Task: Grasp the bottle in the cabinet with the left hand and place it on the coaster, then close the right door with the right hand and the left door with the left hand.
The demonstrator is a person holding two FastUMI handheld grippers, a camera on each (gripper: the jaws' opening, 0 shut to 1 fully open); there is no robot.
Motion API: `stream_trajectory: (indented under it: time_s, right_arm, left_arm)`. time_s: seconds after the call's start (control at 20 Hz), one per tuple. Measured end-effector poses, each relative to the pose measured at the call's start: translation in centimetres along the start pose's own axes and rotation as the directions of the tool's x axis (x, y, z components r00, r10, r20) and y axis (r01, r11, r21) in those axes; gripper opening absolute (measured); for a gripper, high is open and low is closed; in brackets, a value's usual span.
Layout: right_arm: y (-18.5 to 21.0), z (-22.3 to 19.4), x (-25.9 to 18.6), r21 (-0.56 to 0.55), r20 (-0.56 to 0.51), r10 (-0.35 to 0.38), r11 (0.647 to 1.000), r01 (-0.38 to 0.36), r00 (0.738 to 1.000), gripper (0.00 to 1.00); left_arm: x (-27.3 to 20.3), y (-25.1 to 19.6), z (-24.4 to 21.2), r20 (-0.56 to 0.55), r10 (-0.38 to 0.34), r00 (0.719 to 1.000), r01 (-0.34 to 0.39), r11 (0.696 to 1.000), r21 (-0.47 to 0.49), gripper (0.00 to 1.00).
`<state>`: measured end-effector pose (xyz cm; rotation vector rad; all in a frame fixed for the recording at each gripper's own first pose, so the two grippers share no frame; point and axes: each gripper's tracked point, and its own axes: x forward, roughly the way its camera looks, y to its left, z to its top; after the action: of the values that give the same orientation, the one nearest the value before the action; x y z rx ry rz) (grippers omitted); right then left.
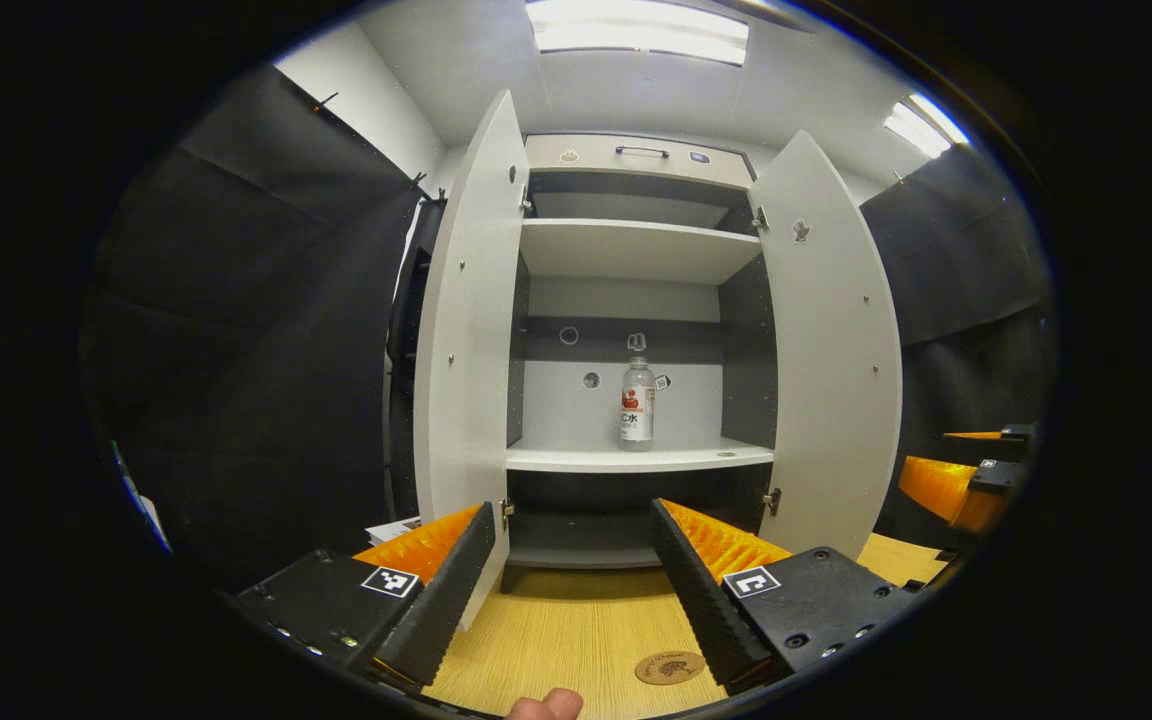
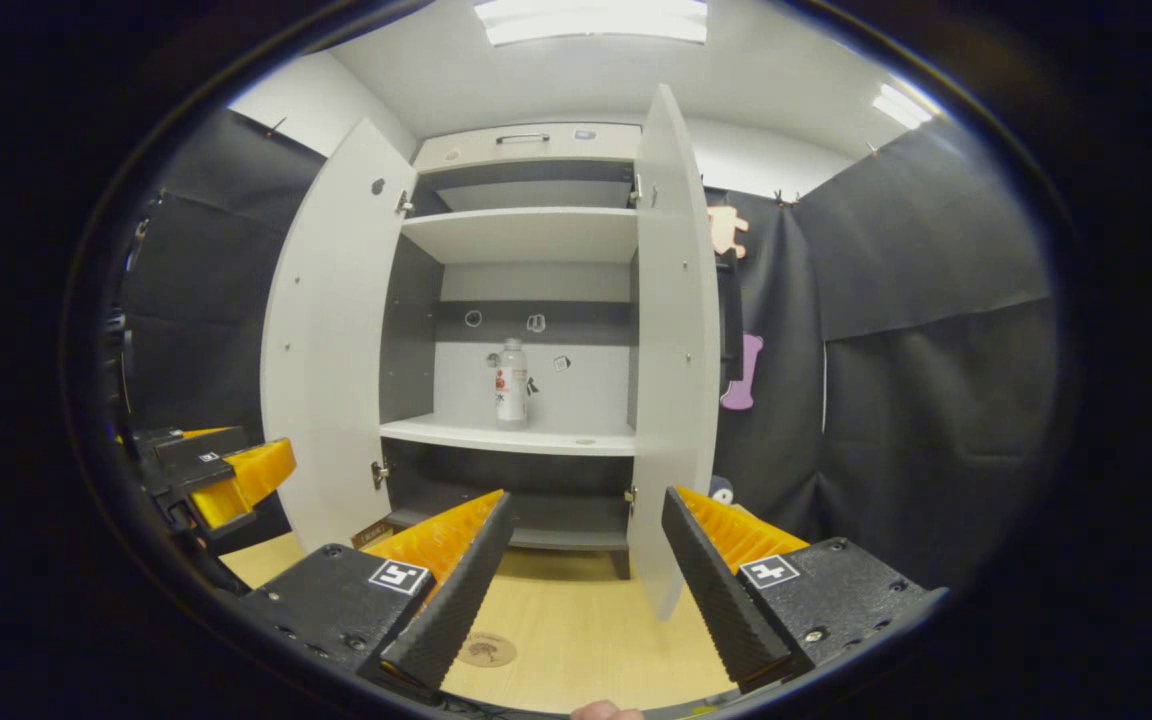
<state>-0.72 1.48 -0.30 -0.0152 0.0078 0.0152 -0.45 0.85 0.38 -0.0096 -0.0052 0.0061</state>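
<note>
Left gripper (image 1: 566, 590) at bottom centre of left gripper view, spread wide and empty, lined up toward the cabinet (image 1: 636, 250), presumably for the reach. Left door (image 1: 466, 330) and right door (image 1: 826, 340) swung open. Bottle (image 1: 637, 403) upright mid-frame, alone on the middle shelf (image 1: 636, 458); upper shelf bare. Coaster (image 1: 669, 667) low on the table (image 1: 556, 630). Right gripper (image 2: 581, 590) likewise spread, empty.

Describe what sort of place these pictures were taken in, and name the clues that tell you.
Probably a staged recording booth, not a real kitchen: black cloth walls surround a white cabinet on a wooden table, with one bottle inside and a coaster set out.
</note>
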Motion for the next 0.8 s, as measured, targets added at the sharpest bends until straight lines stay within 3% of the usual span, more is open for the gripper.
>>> stream_trajectory:
  time_s: [0.55, 0.65, 0.7, 0.8]
  right_arm:
    - [-0.4, 0.1, 0.0, 0.008, 0.002, -0.007, 1.000, 0.007, 1.000, 0.98]
    - [-0.5, 0.2, 0.1, 0.005, 0.002, -0.007, 1.000, 0.007, 1.000, 0.98]
    - [-0.5, 0.1, 0.1, 0.002, 0.001, -0.007, 1.000, 0.007, 1.000, 0.98]
    - [-0.7, 0.6, -0.3, 0.006, 0.023, -0.020, 1.000, 0.020, 1.000, 0.98]
  left_arm:
    - [0.8, -0.6, 0.3, 0.004, -0.020, 1.000, 0.020, 1.000, 0.002, 0.94]
    - [1.7, -1.2, 0.9, 0.017, -0.042, 0.999, 0.041, 0.999, 0.009, 0.90]
    - [2.3, -1.7, 1.4, 0.022, -0.060, 0.998, 0.060, 0.998, 0.009, 0.99]
    - [3.8, -3.5, 2.1, 0.022, -0.135, 0.991, 0.136, 0.990, -0.036, 0.94]
